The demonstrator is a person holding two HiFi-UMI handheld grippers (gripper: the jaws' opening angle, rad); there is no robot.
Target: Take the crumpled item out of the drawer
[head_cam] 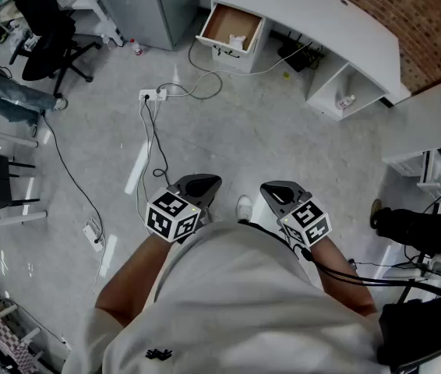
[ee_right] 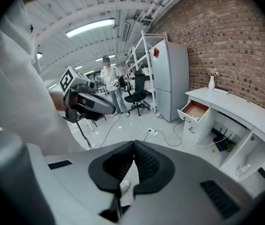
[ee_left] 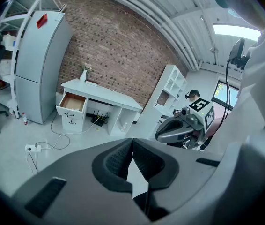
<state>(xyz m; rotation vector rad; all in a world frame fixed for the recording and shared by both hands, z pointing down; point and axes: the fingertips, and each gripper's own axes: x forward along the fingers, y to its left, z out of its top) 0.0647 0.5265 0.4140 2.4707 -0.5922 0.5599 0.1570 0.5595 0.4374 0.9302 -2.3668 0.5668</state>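
Note:
The open drawer (head_cam: 231,24) sticks out of the white desk (head_cam: 329,18) at the far side of the floor. A crumpled white item (head_cam: 237,42) lies at its front end. I hold both grippers close to my body, well short of the desk. My left gripper (head_cam: 205,182) and my right gripper (head_cam: 275,188) are both shut on nothing, jaws meeting at their tips. The left gripper view shows the drawer (ee_left: 72,102) far off, with the right gripper (ee_left: 174,129) beside me. In the right gripper view the drawer (ee_right: 195,110) stands by the brick wall.
A power strip (head_cam: 151,94) with cables lies on the floor between me and the desk, and another strip (head_cam: 93,237) lies to my left. A black office chair (head_cam: 45,22) and a grey fridge (head_cam: 139,2) stand at the back left. A person (ee_right: 108,81) stands far off.

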